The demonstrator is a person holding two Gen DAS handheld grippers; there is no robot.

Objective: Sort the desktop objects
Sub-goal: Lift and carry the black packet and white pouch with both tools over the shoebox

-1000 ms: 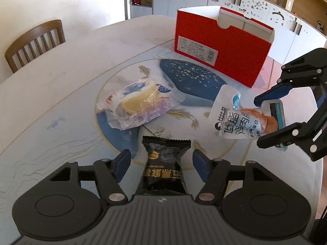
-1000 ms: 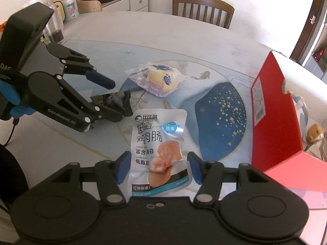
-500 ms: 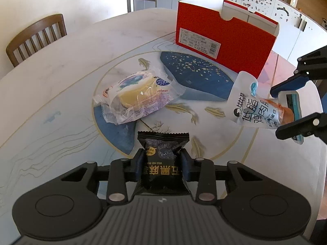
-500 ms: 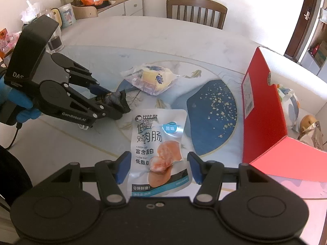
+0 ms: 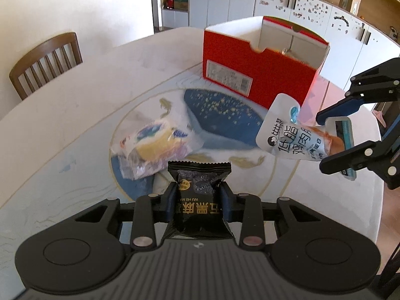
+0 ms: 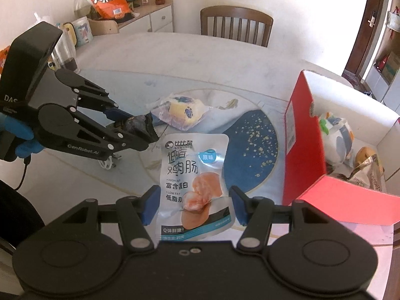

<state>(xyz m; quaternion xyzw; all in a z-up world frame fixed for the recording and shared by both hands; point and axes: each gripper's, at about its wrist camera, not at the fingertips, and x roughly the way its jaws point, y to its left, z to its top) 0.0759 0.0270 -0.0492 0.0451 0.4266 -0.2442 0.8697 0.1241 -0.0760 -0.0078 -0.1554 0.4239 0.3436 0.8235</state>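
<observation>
Just changed: the left gripper point(image 5: 198, 201) squeezed its jaws onto the black snack pack point(image 5: 198, 187) and lifted it off the table point(image 5: 62, 130).
Right gripper point(image 6: 191, 205): about half open, pinching the wide white pouch point(image 6: 193, 172), also up in the air.
Still lying down: the clear cake bag point(image 5: 152, 147), middle left.
Red box point(image 5: 257, 75): upper middle, open, likely where both go next.
Words: pouch says "LOW FAT"; left tool says "GenRobot.AI".
</observation>
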